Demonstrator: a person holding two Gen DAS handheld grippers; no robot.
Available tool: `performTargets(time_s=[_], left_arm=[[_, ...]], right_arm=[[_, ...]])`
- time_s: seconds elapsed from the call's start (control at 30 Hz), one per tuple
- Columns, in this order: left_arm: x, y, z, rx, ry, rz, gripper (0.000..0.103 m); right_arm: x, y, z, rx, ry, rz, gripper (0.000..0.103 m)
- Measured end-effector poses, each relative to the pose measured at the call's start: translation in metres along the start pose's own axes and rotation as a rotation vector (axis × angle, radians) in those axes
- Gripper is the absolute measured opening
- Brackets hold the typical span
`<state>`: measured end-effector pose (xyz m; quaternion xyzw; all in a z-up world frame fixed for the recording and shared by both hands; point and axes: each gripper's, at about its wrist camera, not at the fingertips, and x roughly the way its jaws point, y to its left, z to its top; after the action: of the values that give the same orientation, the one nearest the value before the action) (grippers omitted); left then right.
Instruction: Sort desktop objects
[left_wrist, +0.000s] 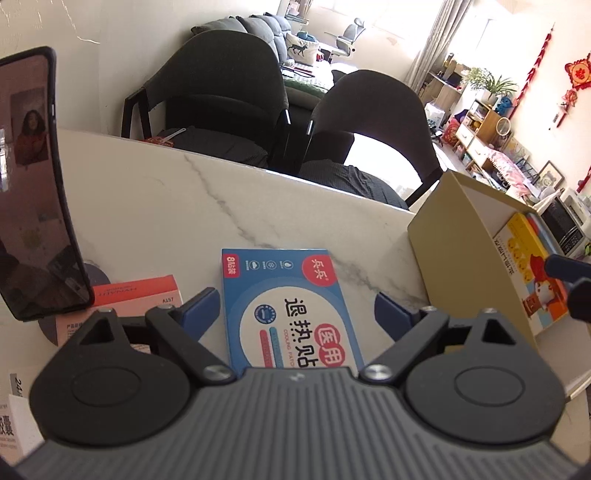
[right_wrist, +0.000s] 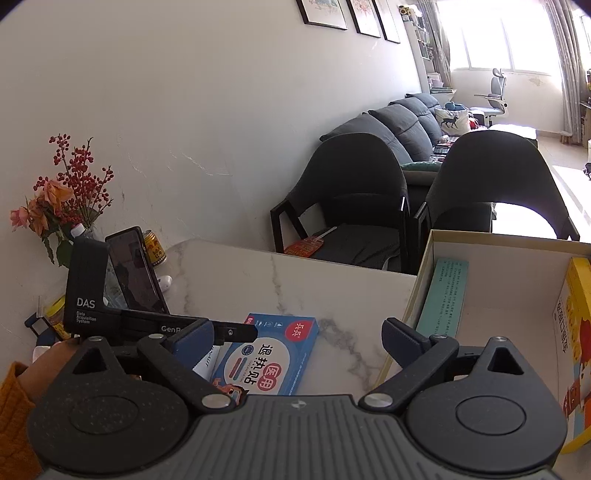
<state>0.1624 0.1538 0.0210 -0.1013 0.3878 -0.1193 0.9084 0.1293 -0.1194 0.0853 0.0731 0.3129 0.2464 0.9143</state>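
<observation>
One blue cooling-patch box (left_wrist: 291, 310) lies flat on the white marble counter (left_wrist: 155, 206), near the middle of its near part, and the left tool (left_wrist: 295, 314) hangs over it with jaws spread wide, one blue pad on either side of the box, neither touching it that I can see. The right tool (right_wrist: 299, 339) is likewise wide open and grips nothing; it points at the bare strip of counter between the blue box and one open cardboard box (right_wrist: 498, 236) standing at the counter's right end. Inside that cardboard box two things show: a pale green box (right_wrist: 443, 295) leaning against its left wall and a yellow box (right_wrist: 576, 332) with cartoon print against its right wall, with open floor between them. Left of the blue box lies one orange-and-white box (left_wrist: 144, 291), and one dark phone (left_wrist: 33, 184) stands upright beside it. At the counter's far left corner are one can (right_wrist: 155, 251) and one bunch of red berries and orange flowers (right_wrist: 62, 199). A hand in an orange sleeve (right_wrist: 14, 417) holds the left tool, seen from the right wrist. The far half of the counter is bare up to its far edge, behind which stand two dark chairs (right_wrist: 354, 192); beyond them are a grey sofa (right_wrist: 402, 125), a plain white wall and a bright window
</observation>
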Motion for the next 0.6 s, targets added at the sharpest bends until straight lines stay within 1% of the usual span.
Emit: performTargets(time_s=[0.1, 0.23, 0.37, 0.53, 0.6], left_arm=[[-0.020, 0.003, -0.019, 0.011, -0.041, -0.033, 0.090], [-0.037, 0.002, -0.044, 0.042, -0.112, -0.057, 0.089], [-0.047, -0.005, -0.066, 0.142, -0.187, -0.008, 0.087], [-0.042, -0.019, -0.086, 0.309, -0.237, 0.044, 0.086], [-0.039, -0.023, -0.092, 0.375, -0.247, 0.065, 0.084]], right_arm=[[0.013, -0.001, 0.010, -0.006, 0.051, 0.033, 0.095], [0.039, 0.000, 0.021, -0.024, 0.150, 0.062, 0.093], [0.067, 0.004, 0.031, -0.034, 0.243, 0.070, 0.091], [0.100, 0.011, 0.036, -0.061, 0.327, 0.073, 0.089], [0.114, 0.011, 0.038, -0.057, 0.356, 0.072, 0.087]])
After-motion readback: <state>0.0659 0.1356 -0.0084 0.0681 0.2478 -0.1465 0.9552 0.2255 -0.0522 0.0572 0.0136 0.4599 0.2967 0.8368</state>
